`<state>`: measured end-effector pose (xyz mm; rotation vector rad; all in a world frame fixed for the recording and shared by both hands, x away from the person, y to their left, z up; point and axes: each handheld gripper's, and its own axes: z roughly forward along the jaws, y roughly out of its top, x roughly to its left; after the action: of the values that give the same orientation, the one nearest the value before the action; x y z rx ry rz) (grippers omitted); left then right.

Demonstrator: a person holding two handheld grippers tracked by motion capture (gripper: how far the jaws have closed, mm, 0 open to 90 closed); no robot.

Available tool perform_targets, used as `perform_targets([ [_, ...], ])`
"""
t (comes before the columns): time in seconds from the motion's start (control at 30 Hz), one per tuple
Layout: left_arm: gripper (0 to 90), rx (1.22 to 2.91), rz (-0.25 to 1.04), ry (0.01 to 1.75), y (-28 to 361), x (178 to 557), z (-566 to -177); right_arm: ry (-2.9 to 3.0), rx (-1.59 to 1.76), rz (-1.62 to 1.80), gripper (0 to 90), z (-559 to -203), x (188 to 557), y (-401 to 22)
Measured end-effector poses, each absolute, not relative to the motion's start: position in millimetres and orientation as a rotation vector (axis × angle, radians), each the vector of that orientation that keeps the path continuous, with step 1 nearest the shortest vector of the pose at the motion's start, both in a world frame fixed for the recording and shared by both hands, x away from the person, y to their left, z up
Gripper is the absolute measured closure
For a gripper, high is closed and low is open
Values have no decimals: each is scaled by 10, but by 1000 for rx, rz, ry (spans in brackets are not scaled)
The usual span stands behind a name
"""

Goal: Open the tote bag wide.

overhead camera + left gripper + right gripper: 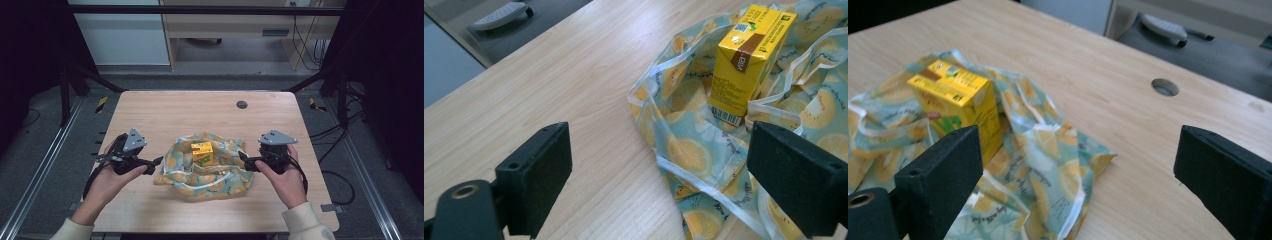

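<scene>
A teal cloth bag printed with yellow fruit slices lies crumpled and spread at the middle of the wooden table. A yellow drink carton stands upright on it. My left gripper is at the bag's left edge, open, with nothing between the jaws. In the left gripper view the carton rises ahead above the bag's white-trimmed rim, and my left gripper is spread wide. My right gripper is open at the bag's right edge. The right gripper view shows the carton, the bag and my open right gripper.
A round cable hole sits near the table's far edge, seen as well in the right gripper view. Black frame posts stand at the far corners. Beyond the table are a desk and cables on the floor.
</scene>
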<state>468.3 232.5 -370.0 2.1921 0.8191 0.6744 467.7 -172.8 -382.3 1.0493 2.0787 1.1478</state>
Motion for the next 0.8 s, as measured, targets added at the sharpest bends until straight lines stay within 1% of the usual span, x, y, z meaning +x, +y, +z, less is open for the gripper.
perform_targets([
  [0.23,74,2134,666,852,2483,4660,-3692,1998,1095,1169,54,-3754,4659,-1876],
  [0.4,72,2113,662,906,2674,4663,-3733,1922,1176,1140,54,-3736,4611,-2157],
  [0.5,71,2109,654,923,2748,4662,-3753,1906,1199,1129,54,-3743,4593,-2240],
  [0.6,69,2088,645,949,2839,4668,-3792,1863,1248,1098,59,-3790,4549,-2420],
  [0.7,69,2083,643,973,2926,4675,-3836,1856,1264,1087,60,-3822,4528,-2479],
  [0.8,67,2089,646,999,3015,4681,-3909,1858,1301,1064,60,-3928,4489,-2583],
])
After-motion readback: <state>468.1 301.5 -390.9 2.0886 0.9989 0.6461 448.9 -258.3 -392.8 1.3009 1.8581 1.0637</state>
